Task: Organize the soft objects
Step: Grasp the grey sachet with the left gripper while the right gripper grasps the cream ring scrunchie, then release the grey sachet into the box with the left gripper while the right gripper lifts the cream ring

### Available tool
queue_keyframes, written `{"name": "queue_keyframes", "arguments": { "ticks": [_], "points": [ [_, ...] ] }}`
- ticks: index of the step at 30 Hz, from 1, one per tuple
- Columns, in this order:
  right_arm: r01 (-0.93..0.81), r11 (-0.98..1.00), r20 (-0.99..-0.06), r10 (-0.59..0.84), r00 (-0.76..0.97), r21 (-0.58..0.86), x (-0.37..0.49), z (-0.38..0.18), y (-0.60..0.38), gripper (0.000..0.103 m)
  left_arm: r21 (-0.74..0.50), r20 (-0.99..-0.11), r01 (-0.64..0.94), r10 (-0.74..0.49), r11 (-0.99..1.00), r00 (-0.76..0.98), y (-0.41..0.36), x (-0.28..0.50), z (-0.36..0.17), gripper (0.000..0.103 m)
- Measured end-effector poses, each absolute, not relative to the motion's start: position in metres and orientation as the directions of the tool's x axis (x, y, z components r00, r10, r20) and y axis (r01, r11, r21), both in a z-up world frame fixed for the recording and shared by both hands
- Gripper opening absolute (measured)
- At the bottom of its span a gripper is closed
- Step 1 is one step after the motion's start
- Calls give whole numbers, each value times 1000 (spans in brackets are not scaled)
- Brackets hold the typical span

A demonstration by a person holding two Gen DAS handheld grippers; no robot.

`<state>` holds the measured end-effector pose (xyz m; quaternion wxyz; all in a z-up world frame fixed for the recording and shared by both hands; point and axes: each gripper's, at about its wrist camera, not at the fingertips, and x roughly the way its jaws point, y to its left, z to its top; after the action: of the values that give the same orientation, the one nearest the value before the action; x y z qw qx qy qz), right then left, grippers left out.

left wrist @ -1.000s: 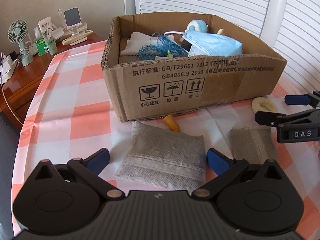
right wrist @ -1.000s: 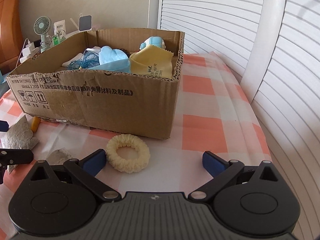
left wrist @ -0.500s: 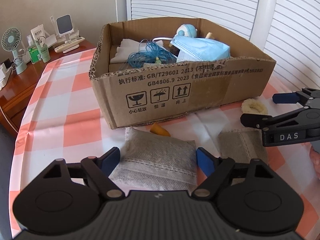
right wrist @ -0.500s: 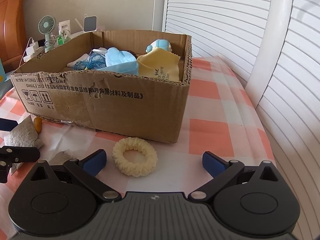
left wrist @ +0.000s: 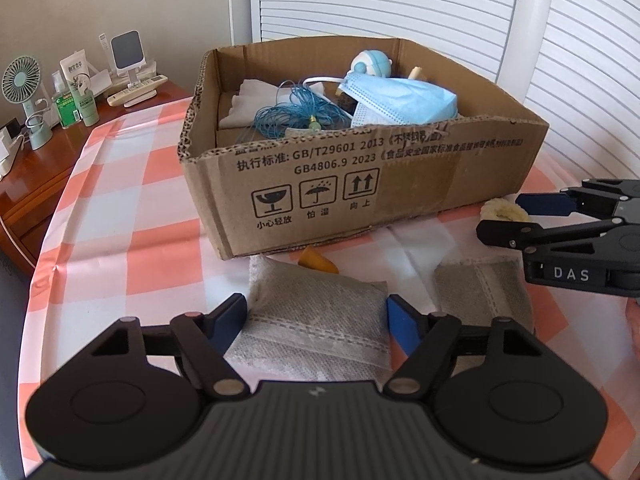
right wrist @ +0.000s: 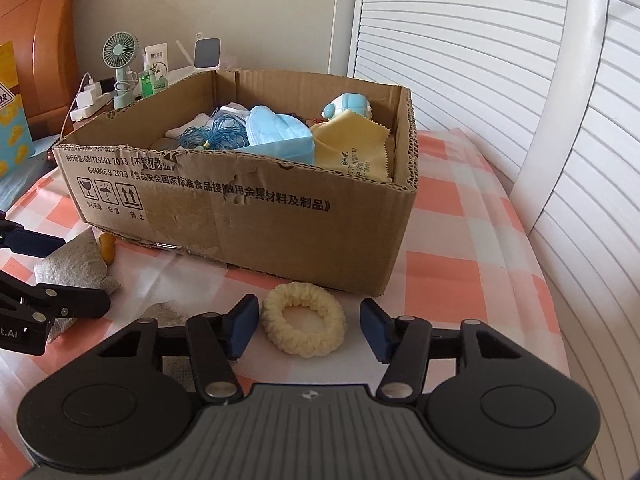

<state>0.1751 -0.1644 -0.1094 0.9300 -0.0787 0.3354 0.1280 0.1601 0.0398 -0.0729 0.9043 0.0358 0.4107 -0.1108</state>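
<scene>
A grey fabric pouch (left wrist: 320, 320) lies on the checked tablecloth in front of the cardboard box (left wrist: 360, 184). My left gripper (left wrist: 318, 322) is open, its blue pads on either side of the pouch. A second grey pouch (left wrist: 480, 292) lies to its right. A cream scrunchie (right wrist: 304, 330) lies before the box (right wrist: 280, 216). My right gripper (right wrist: 306, 330) is open around the scrunchie, pads apart from it. The box holds a blue face mask (left wrist: 400, 100), a blue cord coil (left wrist: 296, 116) and a yellow cloth (right wrist: 352, 152).
A small orange object (left wrist: 318, 262) lies against the box front. A wooden side table (left wrist: 36, 168) at the left carries a small fan (left wrist: 24, 96), bottles and a remote. White louvred shutters (right wrist: 480, 40) stand behind and to the right.
Both grippers moved forward and down. The left pads now flank the grey pouch; the right jaws narrowed and now bracket the scrunchie.
</scene>
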Motion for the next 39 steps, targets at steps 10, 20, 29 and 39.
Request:
{"name": "queue_keyframes", "arguments": {
  "ticks": [10, 20, 29, 39],
  "points": [
    [-268, 961, -643, 160, 749, -73, 172, -108, -167, 44, -31, -752, 238, -179, 971, 634, 39, 158, -69, 64],
    [-280, 957, -635, 167, 754, -80, 163, -99, -167, 44, -38, -761, 272, -204, 962, 616, 45, 151, -63, 55],
    [-284, 956, -635, 173, 753, -75, 155, -92, -172, 44, -50, -778, 328, -242, 943, 579, 52, 140, -55, 53],
    [-331, 942, -631, 223, 743, -57, 134, -74, -177, 44, -52, -765, 407, -299, 912, 571, 56, 130, -24, 52]
  ]
}}
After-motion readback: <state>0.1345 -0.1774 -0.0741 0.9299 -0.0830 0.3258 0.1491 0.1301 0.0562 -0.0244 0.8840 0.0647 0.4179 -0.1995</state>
